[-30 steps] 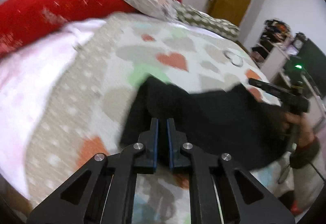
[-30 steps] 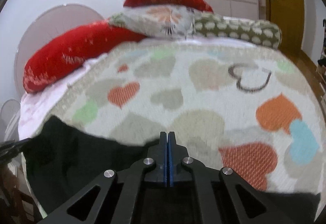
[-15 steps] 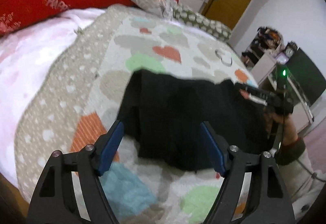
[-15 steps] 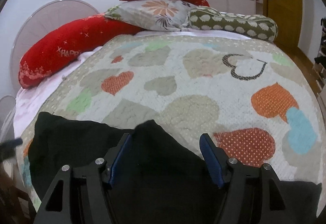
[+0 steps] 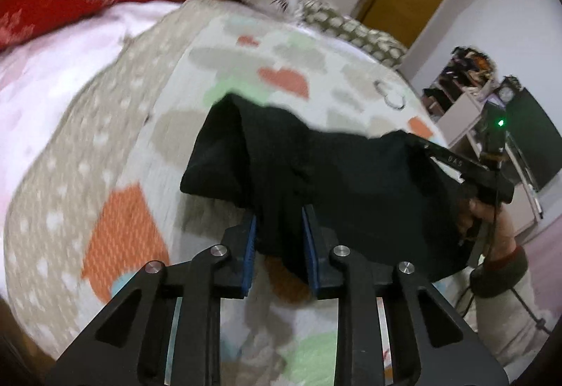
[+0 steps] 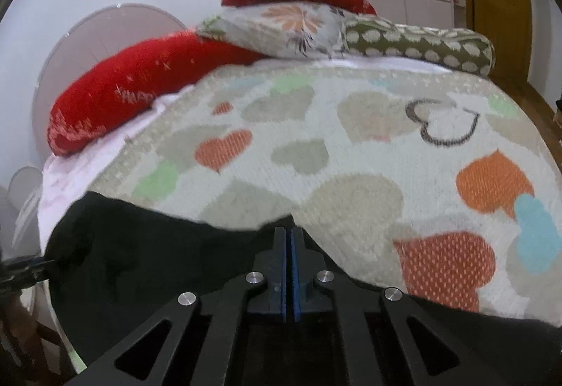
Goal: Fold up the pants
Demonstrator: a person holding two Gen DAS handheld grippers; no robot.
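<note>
Left wrist view: left gripper (image 5: 279, 238) pinches a bunched pants (image 5: 316, 171) edge between narrowed fingers. Right gripper (image 6: 288, 275) fingers pressed together on cloth ahead. Lift both evenly, keep edge taut over quilt (image 6: 351, 140).

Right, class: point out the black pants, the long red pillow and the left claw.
black pants (image 5: 351, 175), left wrist view, on the cloth's raised middle.
long red pillow (image 6: 140, 83), right wrist view, on its middle.
left claw (image 5: 279, 238), left wrist view, midway between its fingertips.
</note>
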